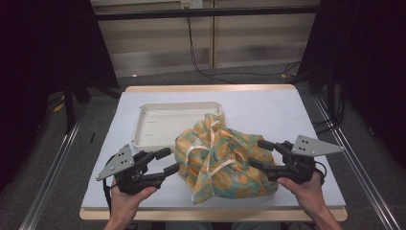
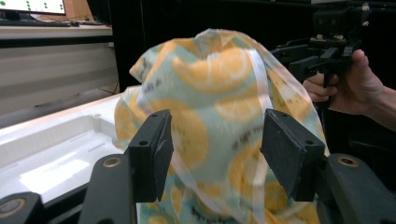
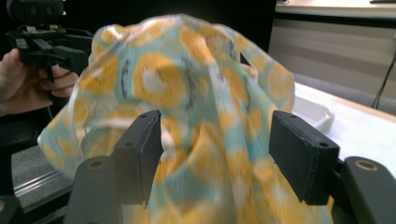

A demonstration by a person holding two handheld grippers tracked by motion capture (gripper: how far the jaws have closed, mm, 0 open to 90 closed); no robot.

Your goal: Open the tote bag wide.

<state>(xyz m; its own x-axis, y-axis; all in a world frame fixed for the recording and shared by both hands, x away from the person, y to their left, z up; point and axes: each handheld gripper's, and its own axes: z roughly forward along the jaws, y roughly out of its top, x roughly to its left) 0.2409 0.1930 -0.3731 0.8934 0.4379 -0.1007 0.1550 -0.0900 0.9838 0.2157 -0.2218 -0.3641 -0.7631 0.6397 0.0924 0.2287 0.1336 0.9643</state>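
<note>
A crumpled cloth (image 1: 218, 160) printed with orange slices on teal, with white straps, lies heaped in the middle of the table, partly over the near right corner of a white tray (image 1: 158, 120). My left gripper (image 1: 168, 161) is held at the cloth's left edge with its jaws apart. My right gripper (image 1: 258, 153) is at the cloth's right edge, also open, its tips close to the fabric. In the left gripper view the cloth (image 2: 210, 93) rises beyond my left gripper (image 2: 217, 144); no pad presses on it. The right gripper view shows the cloth (image 3: 187, 84) behind the open right gripper (image 3: 217, 144).
The table (image 1: 268, 105) has a pale blue top with a wooden edge. The shallow white tray (image 2: 46, 154) has nothing in its visible part. Black frame posts stand at both sides, and cables hang behind the table's far edge.
</note>
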